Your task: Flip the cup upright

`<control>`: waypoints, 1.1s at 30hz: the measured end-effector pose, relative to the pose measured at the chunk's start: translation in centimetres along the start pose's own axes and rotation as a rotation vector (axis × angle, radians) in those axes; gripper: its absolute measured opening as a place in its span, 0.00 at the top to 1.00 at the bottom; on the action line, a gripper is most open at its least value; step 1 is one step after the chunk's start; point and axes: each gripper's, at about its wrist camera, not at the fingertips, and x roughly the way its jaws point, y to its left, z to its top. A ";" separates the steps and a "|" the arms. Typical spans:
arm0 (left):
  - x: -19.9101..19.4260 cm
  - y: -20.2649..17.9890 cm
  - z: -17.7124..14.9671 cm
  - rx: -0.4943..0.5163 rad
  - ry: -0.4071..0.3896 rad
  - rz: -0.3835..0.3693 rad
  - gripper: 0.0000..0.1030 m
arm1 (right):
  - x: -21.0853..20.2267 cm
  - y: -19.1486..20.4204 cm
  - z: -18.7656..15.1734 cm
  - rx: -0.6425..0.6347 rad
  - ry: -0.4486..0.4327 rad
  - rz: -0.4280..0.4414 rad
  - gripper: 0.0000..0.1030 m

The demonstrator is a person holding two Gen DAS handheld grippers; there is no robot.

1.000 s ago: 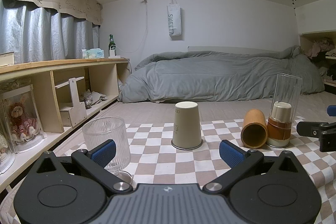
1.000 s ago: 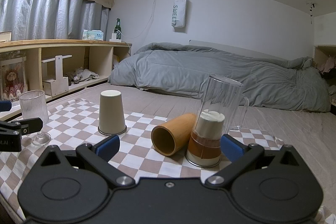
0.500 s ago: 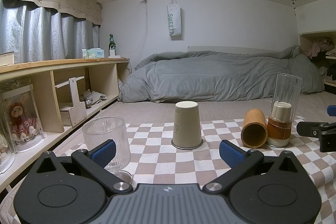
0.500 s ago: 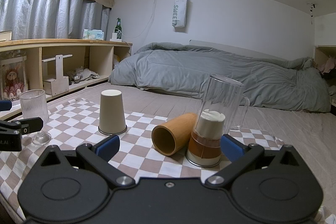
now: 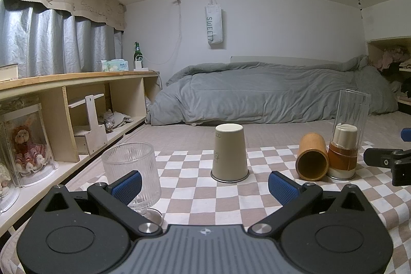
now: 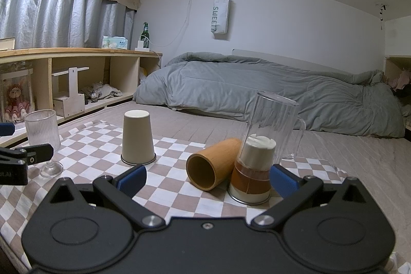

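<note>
Between the earlier frames and now, no displacement is visible in either wrist view. The left gripper (image 5: pixel 204 182) and the right gripper (image 6: pixel 206 180) show the same wide jaw spacing and the same framing. The beige cup (image 5: pixel 229 152) reads mouth-down at the same spot on the checkered cloth (image 5: pixel 195 199), and the bamboo cup (image 6: pixel 212 167) shows no shift
</note>
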 end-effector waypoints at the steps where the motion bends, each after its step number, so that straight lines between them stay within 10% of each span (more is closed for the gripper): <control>1: 0.0 0.0 0.0 0.000 0.000 0.001 0.00 | 0.0 0.0 0.0 0.000 0.000 0.000 0.00; 20: 1.6 -2.4 0.7 0.080 -0.007 -0.020 0.00 | -0.4 -1.0 0.0 0.023 -0.007 -0.001 0.00; 33: 10.5 -5.2 4.2 0.072 0.032 -0.060 0.00 | 0.0 -4.0 -0.3 0.099 -0.005 -0.023 0.00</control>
